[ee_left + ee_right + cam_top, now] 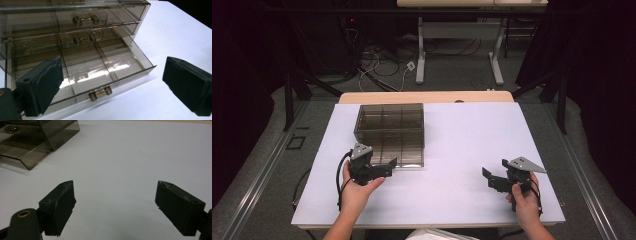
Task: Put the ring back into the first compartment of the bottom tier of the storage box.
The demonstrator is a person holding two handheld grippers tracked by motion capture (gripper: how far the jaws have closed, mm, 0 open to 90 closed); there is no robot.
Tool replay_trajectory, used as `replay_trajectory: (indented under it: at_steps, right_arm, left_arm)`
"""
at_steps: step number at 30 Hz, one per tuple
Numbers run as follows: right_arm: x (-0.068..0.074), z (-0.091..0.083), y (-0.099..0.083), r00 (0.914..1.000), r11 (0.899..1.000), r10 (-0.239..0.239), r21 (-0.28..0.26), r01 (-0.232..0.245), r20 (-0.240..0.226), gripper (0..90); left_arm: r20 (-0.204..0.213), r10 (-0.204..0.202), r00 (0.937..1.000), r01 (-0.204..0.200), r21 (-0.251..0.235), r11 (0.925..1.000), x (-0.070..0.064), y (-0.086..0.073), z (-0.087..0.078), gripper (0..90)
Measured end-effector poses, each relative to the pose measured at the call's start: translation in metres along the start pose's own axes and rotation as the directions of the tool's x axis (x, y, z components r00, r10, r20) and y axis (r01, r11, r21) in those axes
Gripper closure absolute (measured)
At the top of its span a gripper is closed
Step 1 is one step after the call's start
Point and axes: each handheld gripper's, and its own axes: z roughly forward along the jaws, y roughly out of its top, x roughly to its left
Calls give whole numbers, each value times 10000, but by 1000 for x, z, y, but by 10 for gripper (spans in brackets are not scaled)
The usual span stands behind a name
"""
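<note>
Status: smoked-plastic drawer unit (390, 131) sits on the white table (462, 150), left of centre. Its bottom drawer (100, 72) is pulled out toward the person; upper two drawers are closed. Drawer compartments look empty.

Left gripper (382, 169) is just in front of the open drawer, jaws spread wide, holding nothing. In the left gripper view the drawer handle (100, 93) lies between the jaws but below their line. Right gripper (493, 179) rests well apart on the table's right side, jaws also spread, holding nothing.

Probable step: engage the handle or drawer front w/ left gripper.

Risks:
1. Missed grab. Handle is small and low; jaws closing at present height likely pass over it. Lower first.
2. Unit slides. Light plastic on a smooth top, w/ no bracing from the right gripper; a push on the drawer front may shift the whole unit back instead of closing the drawer.
3. Drawer jams. An off-centre push could skew the drawer in its guides.
4. Pad slips off the glossy knob if the grip is shallow.
</note>
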Motion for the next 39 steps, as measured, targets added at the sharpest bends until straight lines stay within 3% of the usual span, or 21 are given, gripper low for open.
replay_trajectory:
  at_steps: [10, 13, 23, 29, 34, 39]
  right_arm:
    - [0, 1, 0, 9999, 9999, -116, 27, 116, 50, 156]
    - [1, 1, 0, 10000, 10000, -88, 24, 88, 19, 156]
    - [0, 1, 0, 10000, 10000, -85, 19, 85, 11, 156]
    - [1, 0, 1, 10000, 10000, -73, -14, 73, -12, 156]
    - [1, 0, 1, 10000, 10000, -45, -20, 45, -45, 156]
    - [1, 0, 1, 10000, 10000, -56, -33, 56, -38, 156]
  left_arm:
    - [-245, -250, 9994, 244, -235, 9994, 9, -13, -2, 197]
    - [-267, -389, 9989, 382, -278, 9989, 10, -16, -3, 280]
    - [-526, -348, 9980, 330, -343, 9989, 13, -24, -5, 443]
    - [-603, -530, 9968, 523, -137, 9985, 13, -30, -2, 494]
    - [-688, -960, 9930, 975, 186, 9951, 15, -34, 0, 541]
    - [-887, -792, 9929, 840, 518, 9951, 14, -36, 4, 569]
